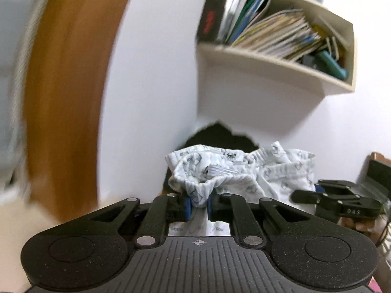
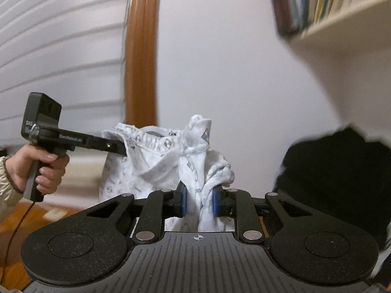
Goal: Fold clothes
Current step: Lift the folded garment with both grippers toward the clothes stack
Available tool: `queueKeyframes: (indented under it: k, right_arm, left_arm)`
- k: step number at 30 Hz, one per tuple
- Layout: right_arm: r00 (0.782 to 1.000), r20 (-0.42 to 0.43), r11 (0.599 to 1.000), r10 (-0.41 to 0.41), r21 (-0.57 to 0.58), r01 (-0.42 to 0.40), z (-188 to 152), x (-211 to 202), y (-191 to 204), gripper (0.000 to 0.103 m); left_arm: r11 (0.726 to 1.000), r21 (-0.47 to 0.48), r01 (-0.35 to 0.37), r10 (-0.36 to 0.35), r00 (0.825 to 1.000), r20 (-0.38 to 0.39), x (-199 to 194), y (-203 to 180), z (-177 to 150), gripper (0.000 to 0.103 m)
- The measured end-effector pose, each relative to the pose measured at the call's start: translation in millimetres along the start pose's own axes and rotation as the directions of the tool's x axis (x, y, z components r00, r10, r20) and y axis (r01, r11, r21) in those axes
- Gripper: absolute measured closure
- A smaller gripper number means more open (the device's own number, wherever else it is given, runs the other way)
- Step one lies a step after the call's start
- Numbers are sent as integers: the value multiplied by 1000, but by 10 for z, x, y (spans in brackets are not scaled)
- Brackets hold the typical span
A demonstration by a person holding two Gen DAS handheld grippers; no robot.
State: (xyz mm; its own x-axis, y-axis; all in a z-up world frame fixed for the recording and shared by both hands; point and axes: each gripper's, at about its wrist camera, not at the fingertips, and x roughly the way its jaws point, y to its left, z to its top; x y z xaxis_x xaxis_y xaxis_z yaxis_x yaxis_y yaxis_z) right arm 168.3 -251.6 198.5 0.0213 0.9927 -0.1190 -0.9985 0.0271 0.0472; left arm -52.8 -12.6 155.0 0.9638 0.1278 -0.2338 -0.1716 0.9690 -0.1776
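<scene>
In the left wrist view the left hand-held gripper (image 1: 198,206) clenched a bunch of the white printed garment (image 1: 244,173) below a wall shelf (image 1: 268,63), the right hand-held gripper (image 1: 315,195) marked "DAS" beside it, while in the right wrist view that gripper pinched the cloth's other fold, held aloft before the bare wall.

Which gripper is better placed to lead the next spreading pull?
Probably the left gripper: it pinches the white printed cotton garment at its ribbed edge; the right gripper clamps a bunched middle.
</scene>
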Motion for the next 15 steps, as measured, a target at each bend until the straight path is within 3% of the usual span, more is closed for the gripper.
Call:
queueKeyframes:
  k: [6, 11, 13, 14, 15]
  right_arm:
    - [984, 143, 994, -109, 17, 107, 598, -110, -733, 82]
    - [950, 171, 958, -260, 169, 232, 901, 11, -1816, 82]
    - [928, 104, 917, -358, 229, 328, 875, 194, -2316, 74]
    - [909, 59, 888, -412, 250, 386, 838, 299, -2558, 69]
    - [886, 13, 855, -464, 268, 444, 800, 404, -2801, 53]
  left_arm:
    - [994, 111, 22, -29, 998, 59, 859, -419, 1068, 91]
    - [979, 203, 23, -31, 999, 37, 2243, -761, 1932, 90]
    - [973, 229, -7, 11, 1000, -16, 2941, -818, 2072, 81]
    - [970, 239, -49, 63, 996, -55, 3323, -829, 2054, 67]
    - [962, 247, -114, 141, 986, -94, 3678, -828, 1978, 59]
